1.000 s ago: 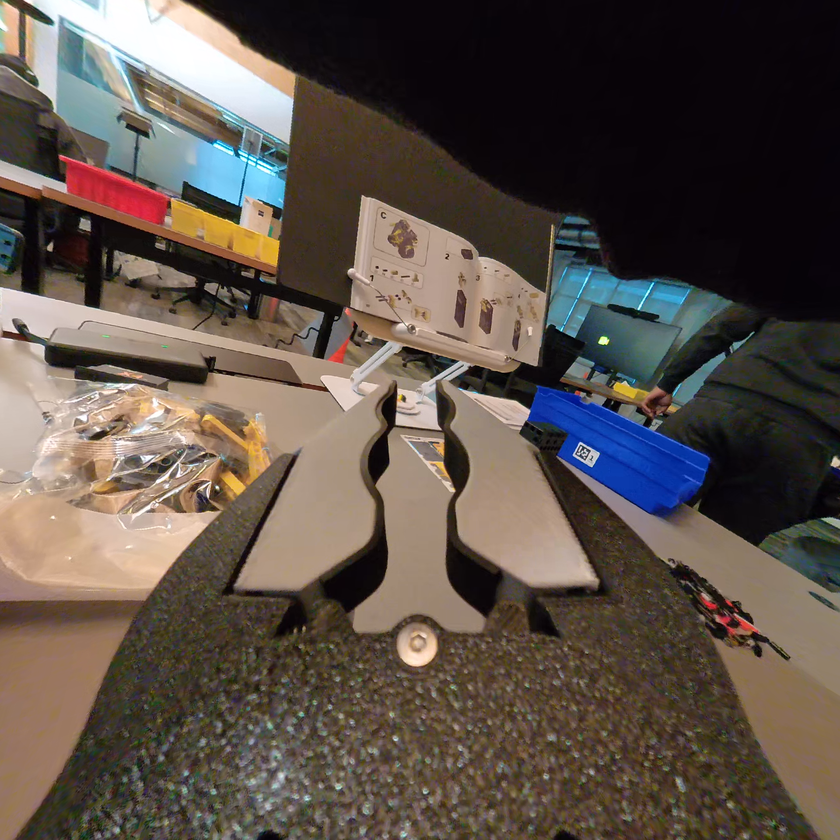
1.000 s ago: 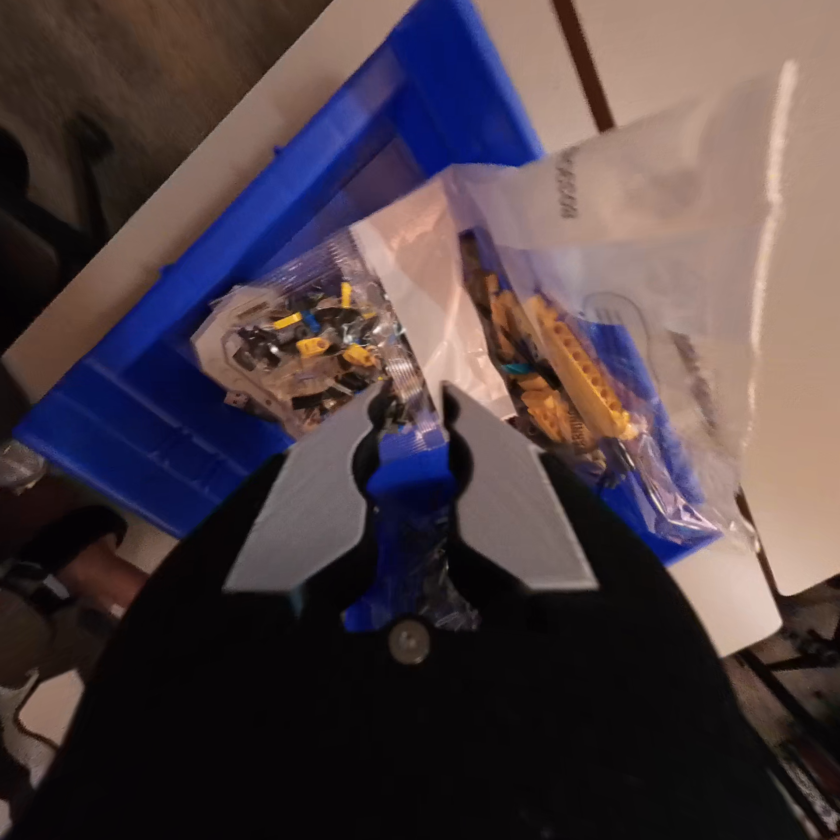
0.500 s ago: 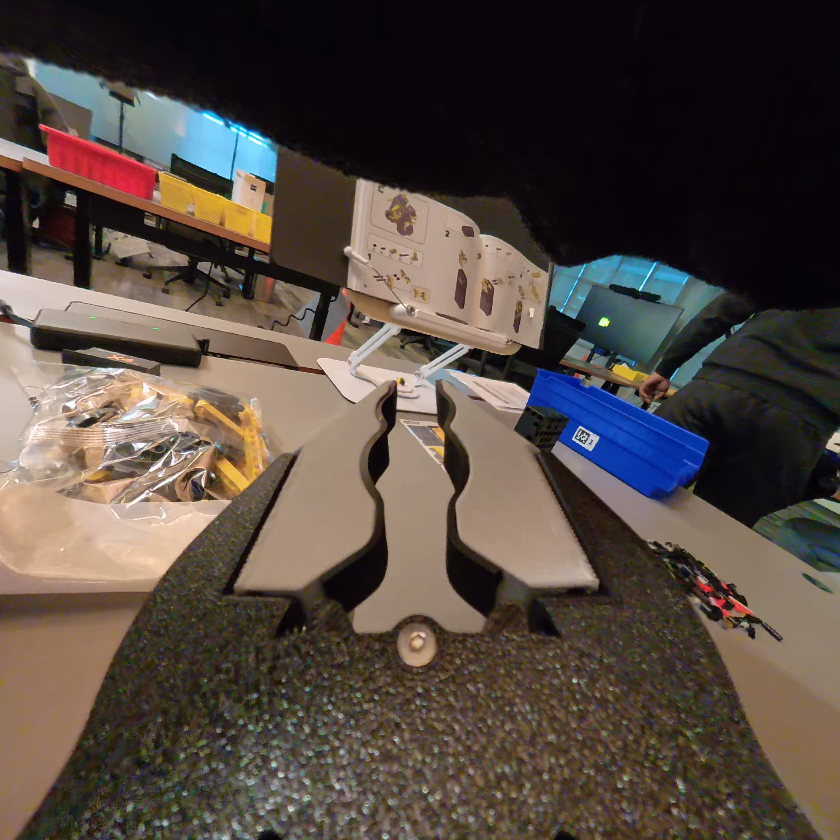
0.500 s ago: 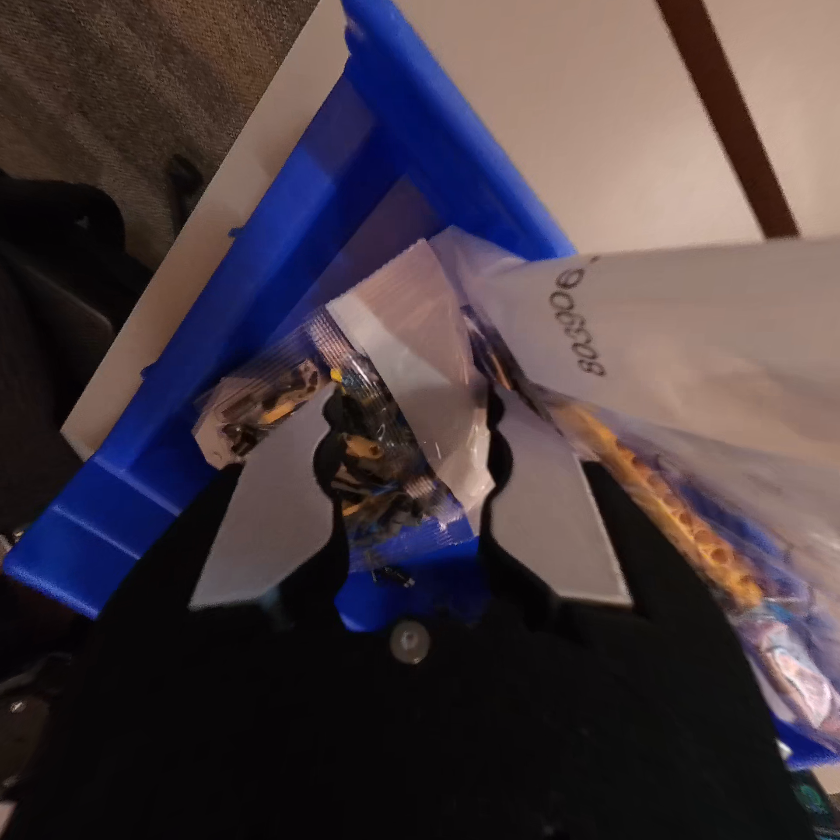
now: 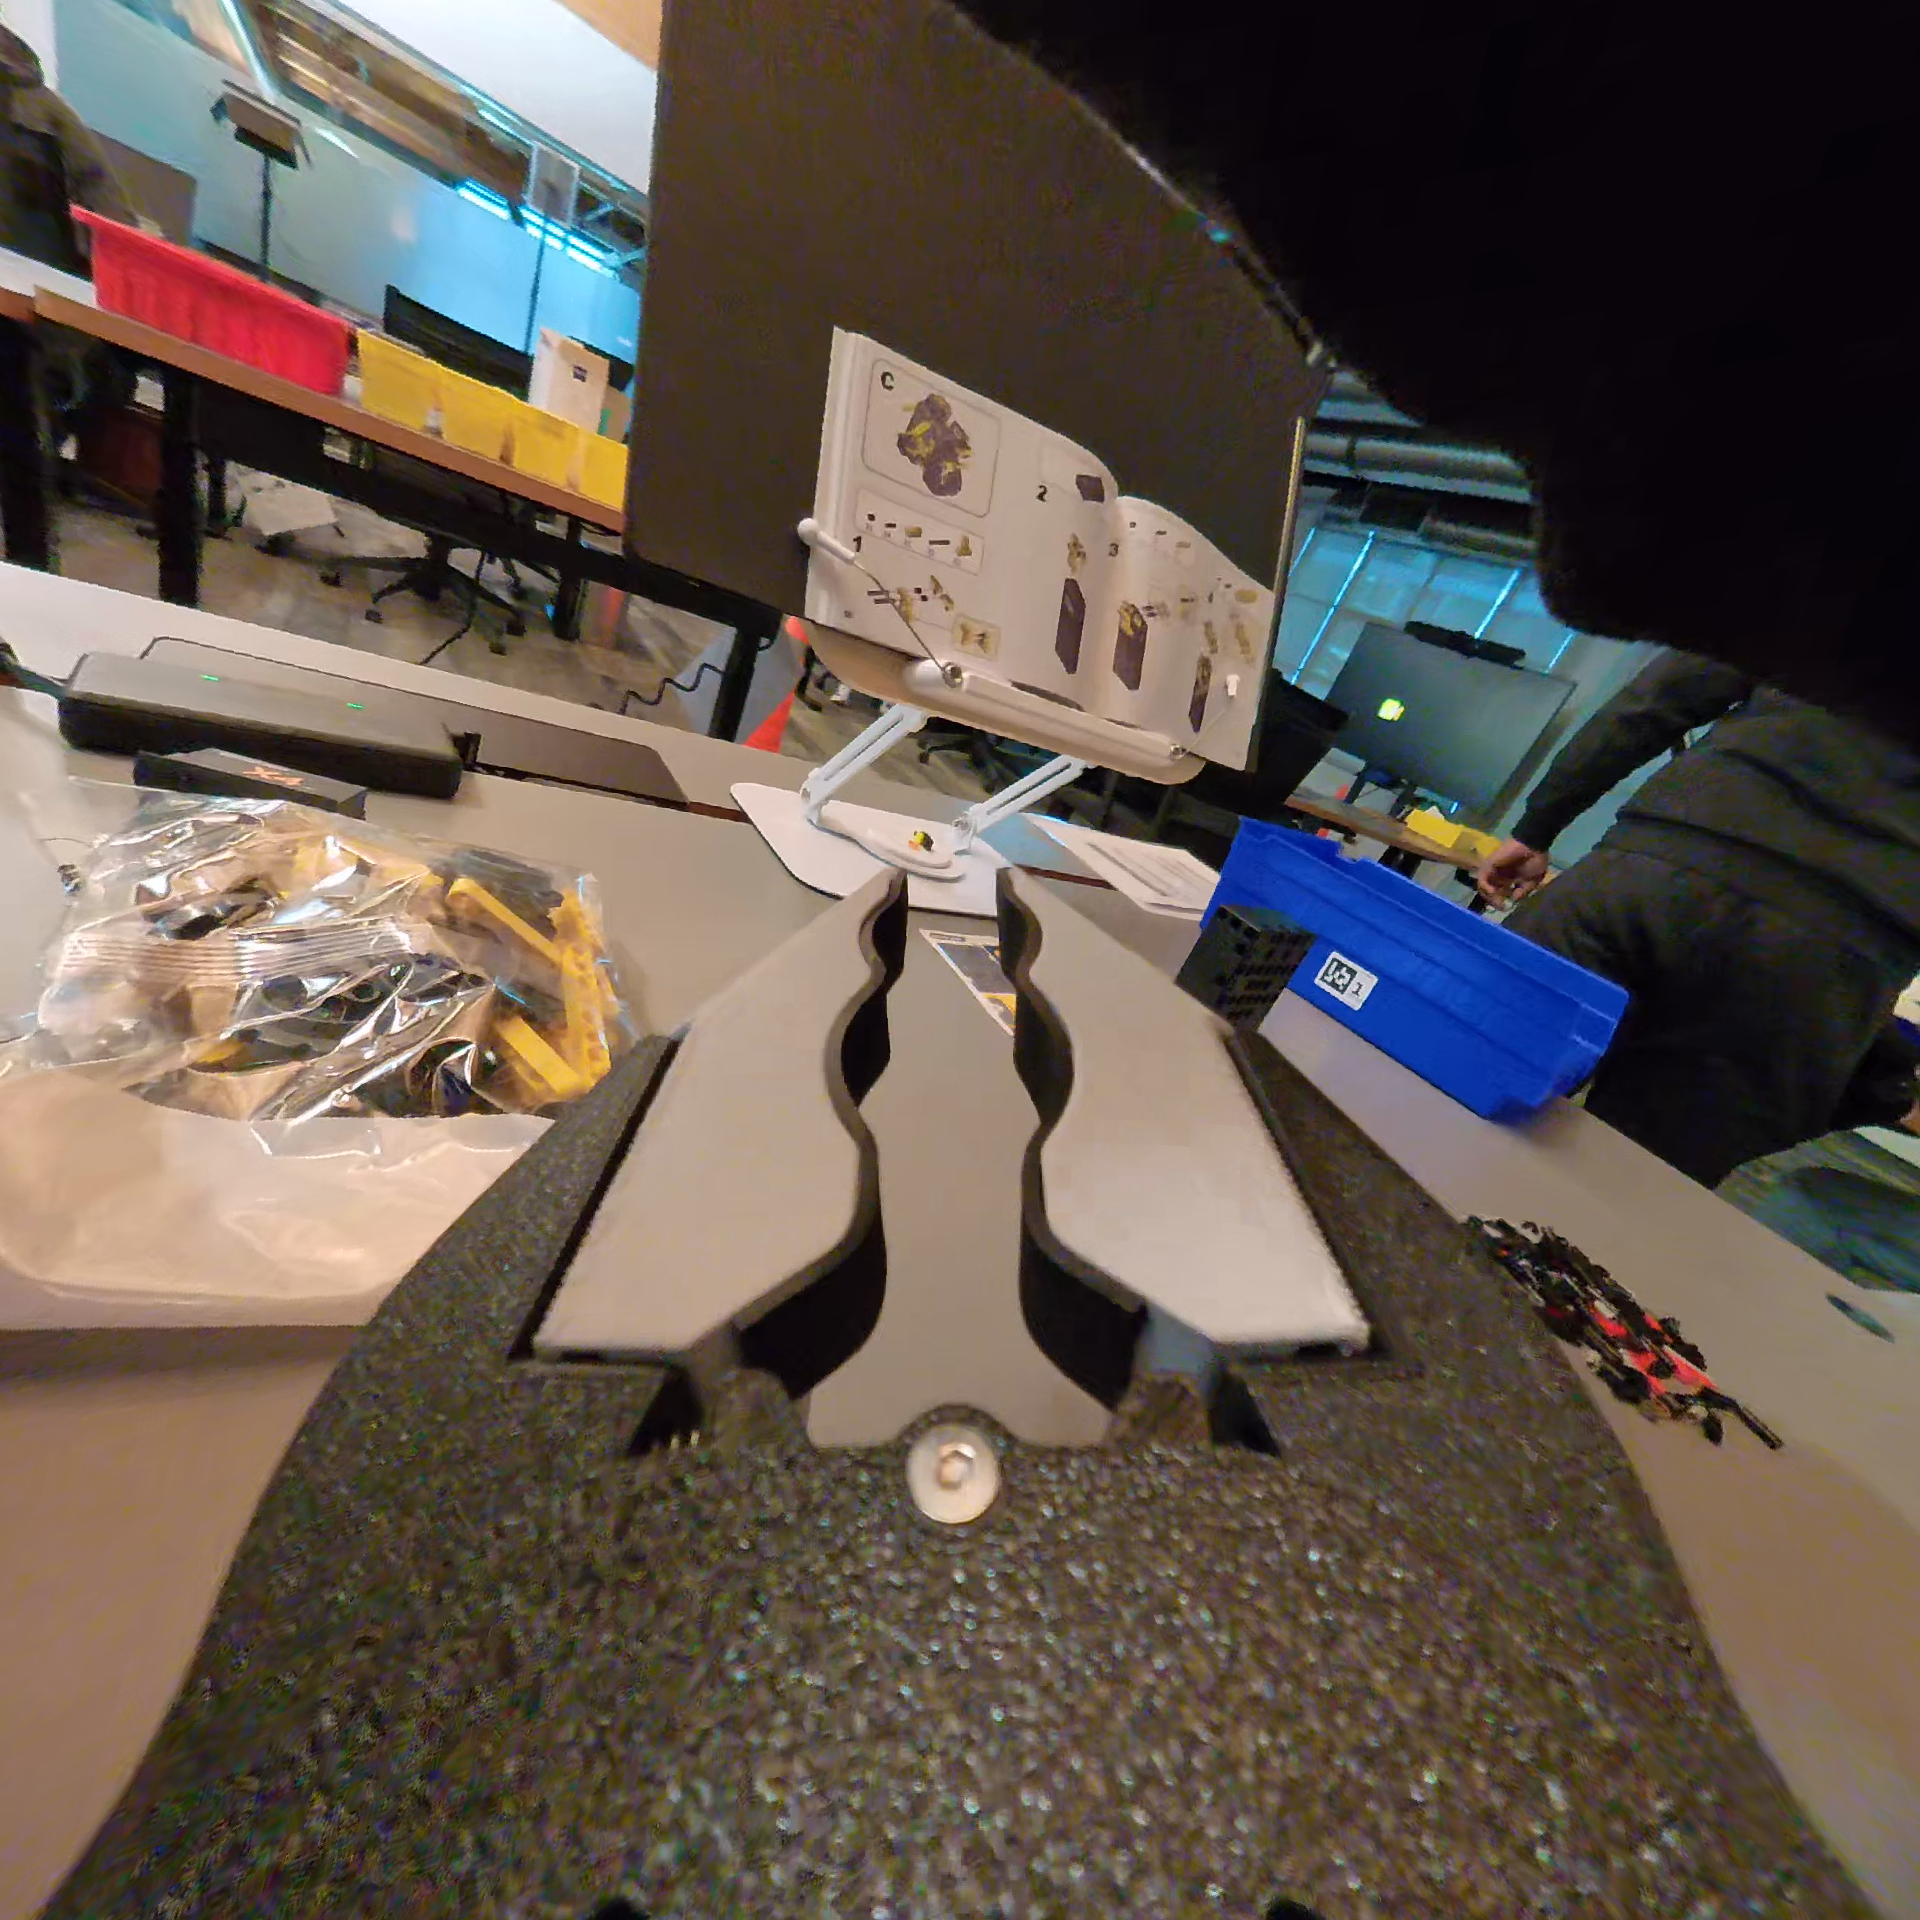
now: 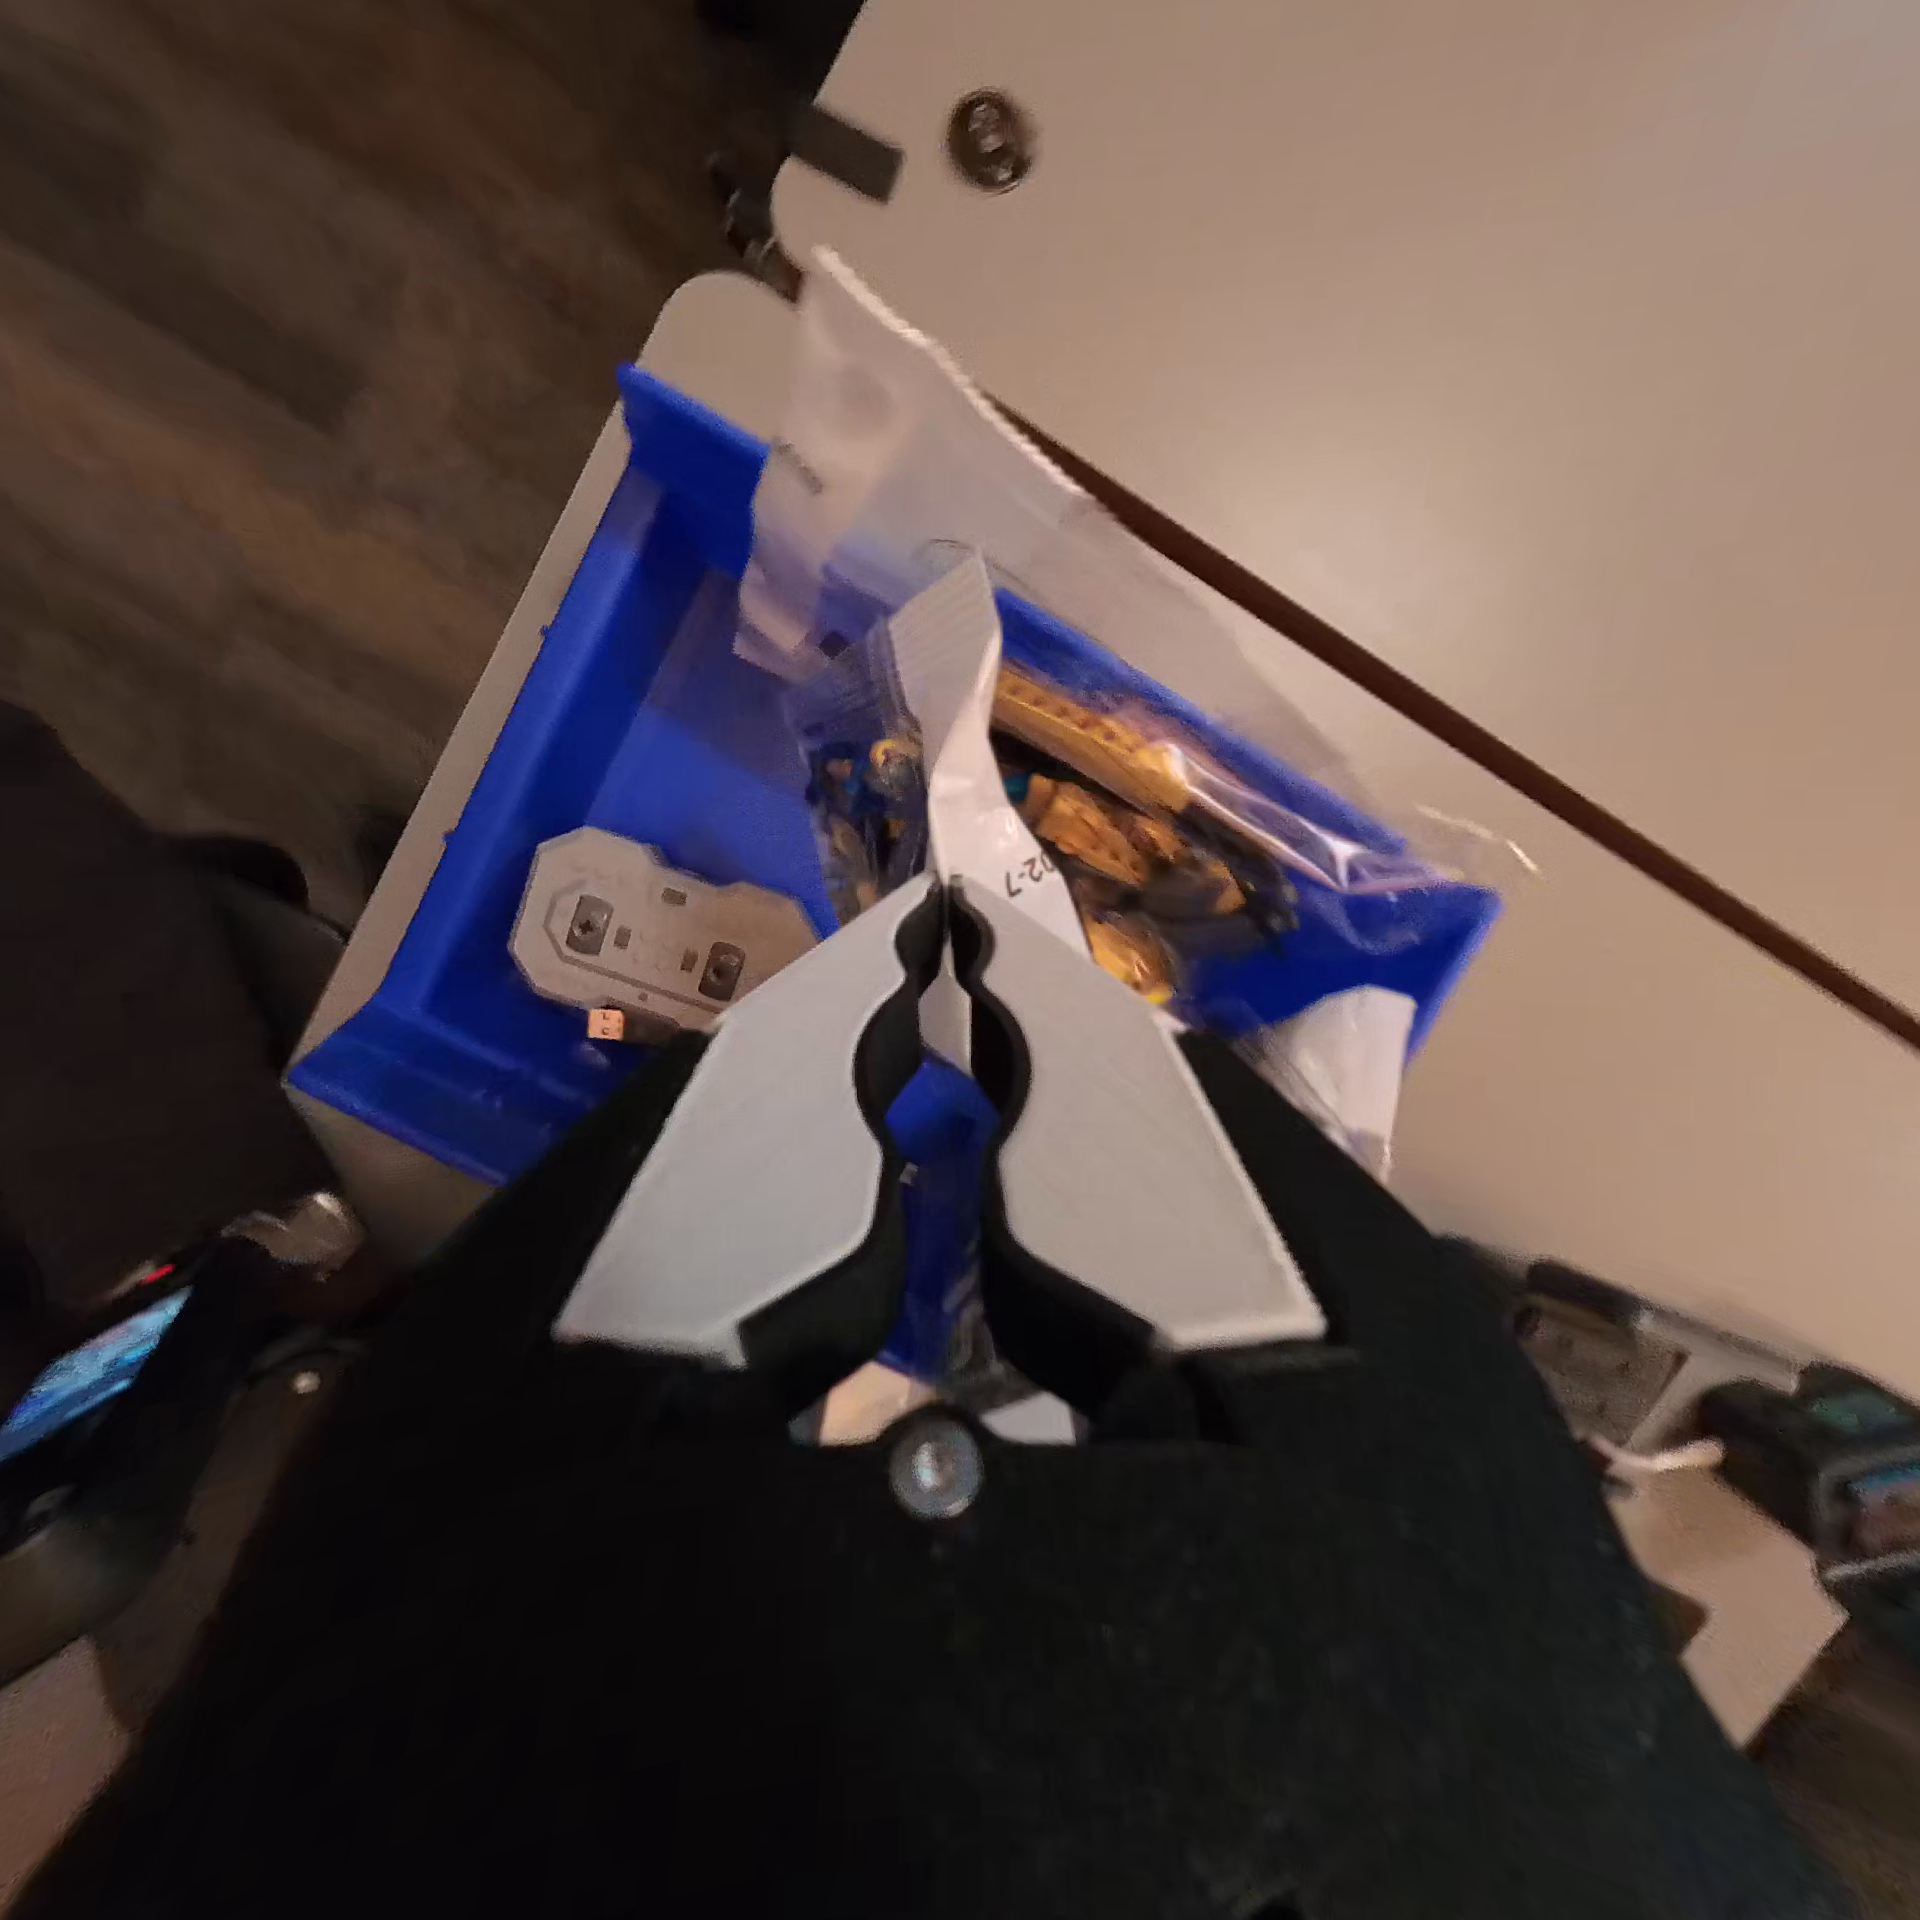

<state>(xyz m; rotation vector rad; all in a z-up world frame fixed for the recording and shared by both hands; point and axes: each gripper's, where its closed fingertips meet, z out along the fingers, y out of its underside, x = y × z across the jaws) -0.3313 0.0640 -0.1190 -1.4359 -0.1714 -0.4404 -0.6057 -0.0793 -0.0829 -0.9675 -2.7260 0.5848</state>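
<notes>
The right tongs [image 6: 943, 894] pinch a white strip of a clear bag [image 6: 1132, 831] of yellow and black bricks, their tips closed on it above a blue bin [image 6: 613, 748]. The bag hangs partly inside the bin, its top edge reaching past the far wall. A grey controller [image 6: 649, 940] lies on the bin floor, just left of the tongs. The bin sits at the corner of a pale surface [image 6: 1455, 364]. The left tongs [image 5: 948, 894] hover low over a grey surface [image 5: 675, 862], slightly parted and gripping nothing. To their left lies a second bag [image 5: 312, 977] of yellow bricks on white paper. Ahead, an open booklet [image 5: 1039, 582] rests on a white stand, with another blue bin [image 5: 1444, 997] to the right and a small pile of black and red parts [image 5: 1600, 1320] nearer.
</notes>
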